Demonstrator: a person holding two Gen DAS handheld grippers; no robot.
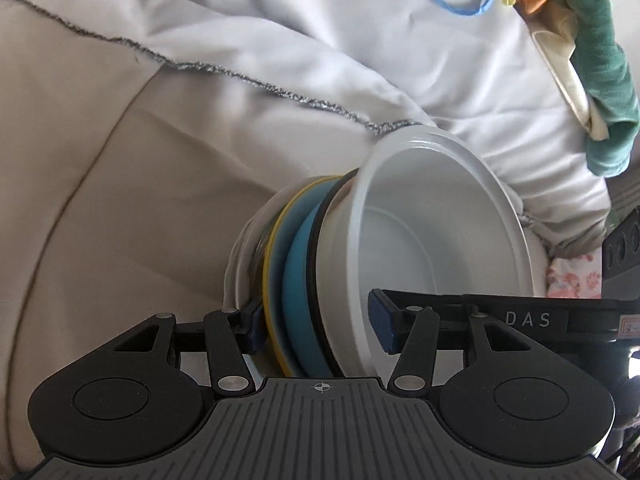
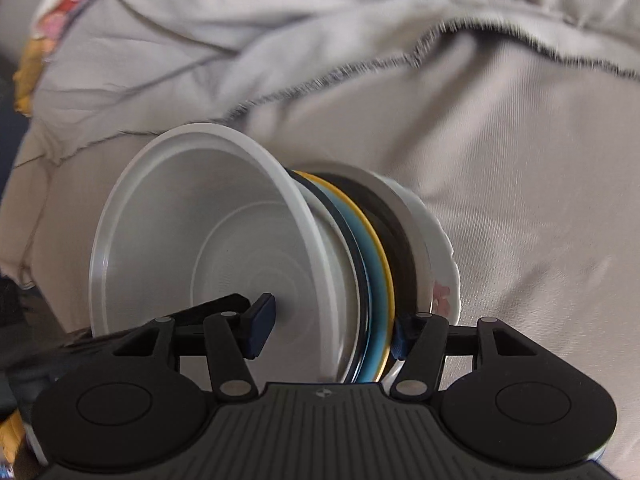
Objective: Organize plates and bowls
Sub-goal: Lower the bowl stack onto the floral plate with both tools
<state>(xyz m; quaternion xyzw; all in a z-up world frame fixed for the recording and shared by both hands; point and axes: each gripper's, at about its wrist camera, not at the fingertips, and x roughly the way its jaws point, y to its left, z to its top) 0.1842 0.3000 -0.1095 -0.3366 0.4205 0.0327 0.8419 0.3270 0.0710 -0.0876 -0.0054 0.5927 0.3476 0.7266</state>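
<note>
I took the white plastic bowl point(image 1: 440, 232) as my landmark. In the left wrist view it stood on edge, its open mouth facing right, at the right end of a stack of dishes point(image 1: 296, 280) held sideways.

Left of the bowl came, in order, a thin black rim, a blue plate point(image 1: 298, 292), a yellow-rimmed plate point(image 1: 272, 280) and a white plate point(image 1: 240, 264). The white plate showed only as a sliver; its face was hidden. My left gripper point(image 1: 320, 330) clamped this stack: one blue pad pressed the outer side of the stack at left, the other sat inside the bowl's mouth at right. The lower edges of all the dishes were cut off behind the gripper body. Behind the bowl lay beige upholstery point(image 1: 100, 200) and a pale sheet with a grey stitched hem point(image 1: 320, 40). Above and right of the bowl, a green cloth point(image 1: 604, 80) hung partly out of frame.

In the right wrist view the bowl point(image 2: 192, 248) opened toward the left. Right of it I read the dark rim, the blue plate point(image 2: 374, 280), the yellow-edged plate point(image 2: 386, 276), a black band I could not identify, and a white plate with a pink flower print point(image 2: 436, 272). My right gripper point(image 2: 332, 330) gripped the same stack, one pad inside the bowl, the other largely hidden behind the flowered plate. The fabric background there was motion-blurred.
</note>
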